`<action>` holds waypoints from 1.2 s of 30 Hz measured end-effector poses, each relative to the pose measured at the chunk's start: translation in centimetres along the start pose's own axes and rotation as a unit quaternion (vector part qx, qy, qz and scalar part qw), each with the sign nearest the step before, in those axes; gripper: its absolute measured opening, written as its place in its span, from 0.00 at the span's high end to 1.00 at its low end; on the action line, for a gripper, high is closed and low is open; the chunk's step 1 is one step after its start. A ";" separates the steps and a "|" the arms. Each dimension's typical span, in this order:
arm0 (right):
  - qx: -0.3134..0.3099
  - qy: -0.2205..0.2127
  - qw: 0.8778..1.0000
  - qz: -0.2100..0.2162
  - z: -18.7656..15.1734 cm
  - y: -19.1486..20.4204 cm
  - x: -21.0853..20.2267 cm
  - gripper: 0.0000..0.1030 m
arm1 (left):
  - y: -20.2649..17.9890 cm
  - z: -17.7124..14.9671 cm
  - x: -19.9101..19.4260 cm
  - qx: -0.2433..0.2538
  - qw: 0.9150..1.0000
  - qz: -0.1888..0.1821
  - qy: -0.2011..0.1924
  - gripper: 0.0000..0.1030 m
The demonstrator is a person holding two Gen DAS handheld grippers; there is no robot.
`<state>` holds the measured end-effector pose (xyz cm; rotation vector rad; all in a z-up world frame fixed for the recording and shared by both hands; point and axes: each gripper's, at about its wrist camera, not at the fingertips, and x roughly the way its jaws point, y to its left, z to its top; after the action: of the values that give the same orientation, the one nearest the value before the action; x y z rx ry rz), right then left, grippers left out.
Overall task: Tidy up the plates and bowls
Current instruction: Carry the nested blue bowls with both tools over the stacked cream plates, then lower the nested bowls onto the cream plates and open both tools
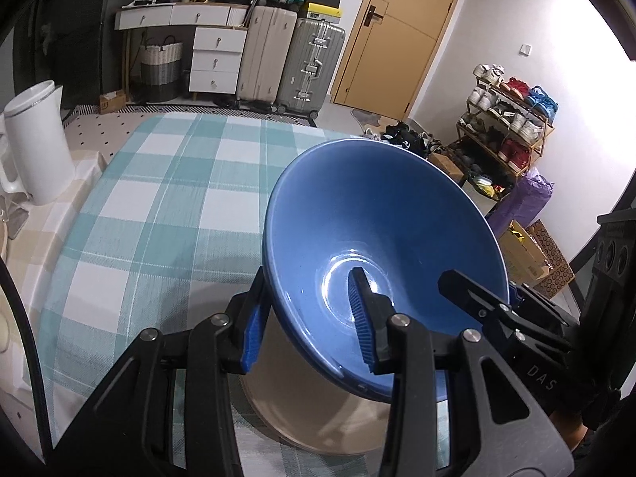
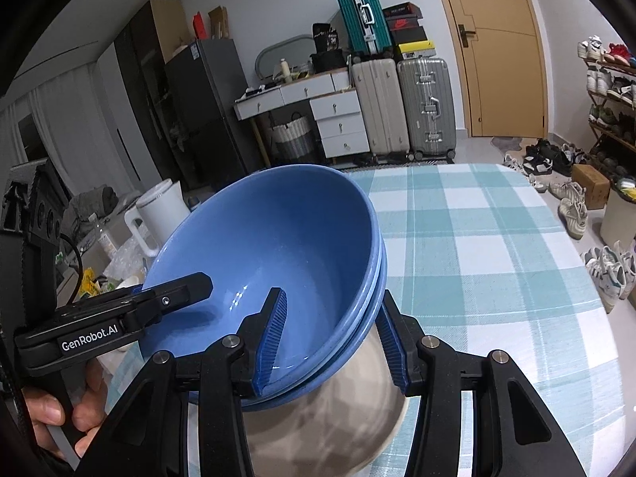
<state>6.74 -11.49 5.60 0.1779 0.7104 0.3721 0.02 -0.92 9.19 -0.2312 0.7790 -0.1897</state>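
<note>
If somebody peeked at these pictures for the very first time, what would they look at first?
Right in the middle, the big glossy blue bowls, nested in a stack. The left gripper and the right gripper each pinch the rim from opposite sides, one finger inside and one outside. Under the stack sits a round beige plate on the teal-and-white checked tablecloth.

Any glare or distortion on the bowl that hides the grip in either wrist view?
Left wrist: a small glare patch in the blue bowl bottom, clear of the left gripper. Right wrist: faint highlights, right gripper pads sharp. Both views bend at fisheye edges.
</note>
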 end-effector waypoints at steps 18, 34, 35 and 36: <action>0.003 0.024 1.000 -0.015 -1.1 -1.1 2.3 0.55 | 1.4 -0.6 5.9 0.009 0.999 0.002 0.032 0.67; 0.002 0.033 0.999 -0.015 -1.3 -1.4 2.3 0.49 | 1.5 -0.7 6.8 0.018 0.999 -0.002 0.038 0.66; 0.005 0.034 0.999 -0.012 -1.3 -1.5 2.4 0.48 | 1.5 -0.7 6.7 0.019 0.999 -0.005 0.039 0.65; 0.007 0.036 0.999 -0.011 -1.3 -1.5 2.4 0.46 | 1.5 -0.7 6.7 0.020 0.999 -0.004 0.037 0.64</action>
<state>7.99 -11.87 2.75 0.1696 0.7846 0.3538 4.29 -1.30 3.85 -0.1892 0.8471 -0.2222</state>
